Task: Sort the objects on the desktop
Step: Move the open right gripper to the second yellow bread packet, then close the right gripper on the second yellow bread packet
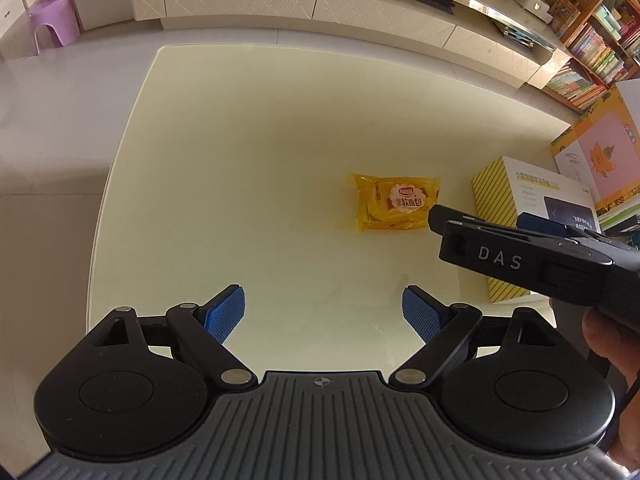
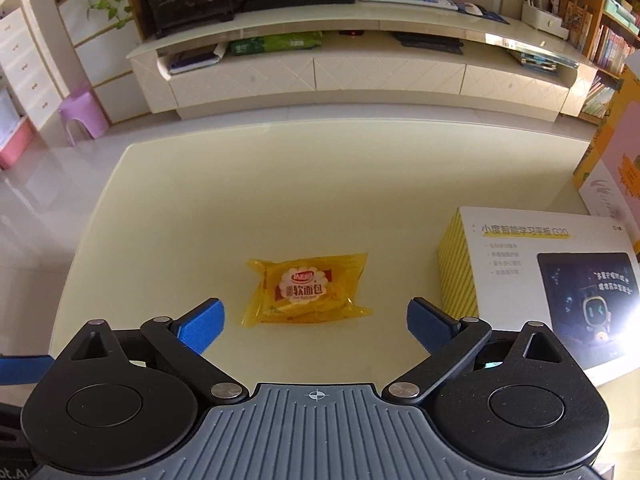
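Note:
A yellow bread packet (image 2: 308, 290) lies flat on the pale yellow table (image 2: 280, 184). It also shows in the left wrist view (image 1: 394, 202). My right gripper (image 2: 316, 326) is open and empty, just short of the packet, its blue pads on either side of the packet's near edge. From the left wrist view the right gripper (image 1: 480, 226) shows from the side, right of the packet. My left gripper (image 1: 322, 310) is open and empty over bare table, nearer than the packet and to its left.
A white box with yellow striped sides (image 2: 532, 276) lies on the table right of the packet. A taller yellow and pink box (image 2: 616, 168) stands behind it. A TV cabinet (image 2: 360, 76) and a purple stool (image 2: 82, 114) stand beyond the table's far edge.

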`<state>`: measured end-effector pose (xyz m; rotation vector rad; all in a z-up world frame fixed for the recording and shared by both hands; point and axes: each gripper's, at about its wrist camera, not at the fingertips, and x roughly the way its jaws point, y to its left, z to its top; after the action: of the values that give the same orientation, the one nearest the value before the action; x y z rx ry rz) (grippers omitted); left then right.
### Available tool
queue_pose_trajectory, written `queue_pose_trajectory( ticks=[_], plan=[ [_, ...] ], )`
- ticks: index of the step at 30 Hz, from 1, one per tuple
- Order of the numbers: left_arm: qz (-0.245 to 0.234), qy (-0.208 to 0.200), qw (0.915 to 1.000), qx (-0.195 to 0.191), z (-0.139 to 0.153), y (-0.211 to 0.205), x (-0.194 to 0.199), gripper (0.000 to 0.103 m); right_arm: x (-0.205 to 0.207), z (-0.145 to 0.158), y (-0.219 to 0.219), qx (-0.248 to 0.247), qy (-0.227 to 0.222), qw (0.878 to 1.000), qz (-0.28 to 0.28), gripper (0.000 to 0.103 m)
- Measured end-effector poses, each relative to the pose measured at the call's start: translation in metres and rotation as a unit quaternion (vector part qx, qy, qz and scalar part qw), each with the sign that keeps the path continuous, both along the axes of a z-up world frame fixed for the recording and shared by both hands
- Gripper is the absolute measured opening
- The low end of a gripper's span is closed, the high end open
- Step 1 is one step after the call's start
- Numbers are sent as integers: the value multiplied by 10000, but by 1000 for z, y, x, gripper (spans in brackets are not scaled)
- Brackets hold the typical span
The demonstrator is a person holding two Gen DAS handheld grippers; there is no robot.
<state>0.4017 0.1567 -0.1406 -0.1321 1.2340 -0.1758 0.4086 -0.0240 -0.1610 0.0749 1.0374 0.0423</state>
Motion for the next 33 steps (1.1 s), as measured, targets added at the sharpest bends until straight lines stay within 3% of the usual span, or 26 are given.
queue_pose_trajectory(
  ticks=[15,25,30,33],
  plan=[
    [80,116,9997,181,-32,-6,22,103,57,-40,13,128,509,9985,163,102],
    [482,-12,9982,361,-44,29,53,103,49,-39,12,118,383,9989,235,102],
    [484,-215,9973,518,-45,36,66,103,56,-44,11,106,394,9989,218,102],
    [470,-245,9977,415,-46,38,71,103,60,-48,12,92,424,9989,196,102]
  ],
)
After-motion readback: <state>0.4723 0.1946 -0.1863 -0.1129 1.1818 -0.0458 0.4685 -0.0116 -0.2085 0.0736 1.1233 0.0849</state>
